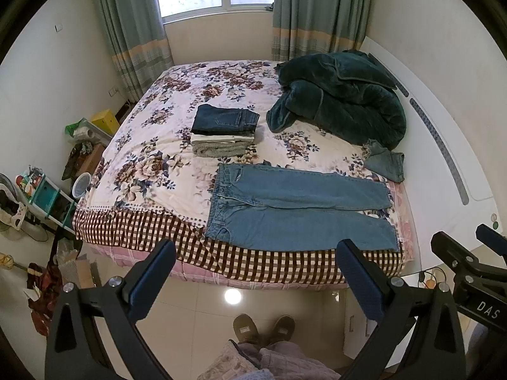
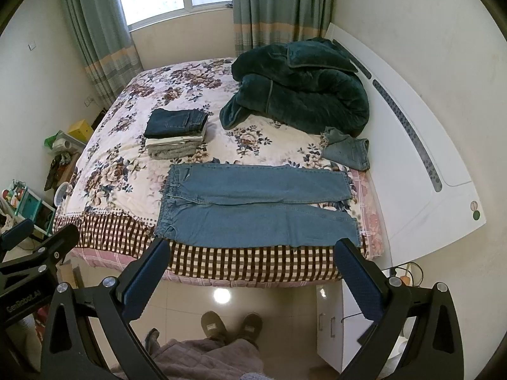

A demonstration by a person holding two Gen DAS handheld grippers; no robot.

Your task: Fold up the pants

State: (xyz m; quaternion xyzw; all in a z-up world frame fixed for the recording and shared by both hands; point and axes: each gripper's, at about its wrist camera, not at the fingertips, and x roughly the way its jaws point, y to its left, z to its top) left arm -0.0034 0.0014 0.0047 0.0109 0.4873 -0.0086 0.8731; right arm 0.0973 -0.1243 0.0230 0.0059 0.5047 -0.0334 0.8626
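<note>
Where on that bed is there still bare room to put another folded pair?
Bare sheet lies left of the stack, out to the bed's left edge, and at the far end between the stack and the window wall. The near edge is taken by the flat jeans; the far right is crowded by the green blanket and small denim piece.

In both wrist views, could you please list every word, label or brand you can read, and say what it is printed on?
"DAS": on the right gripper body, left wrist view.
"GenRobot.AI": on the left gripper body, right wrist view.
Slippers: labels too small to read.
Light blue jeans: no readable label.
</note>
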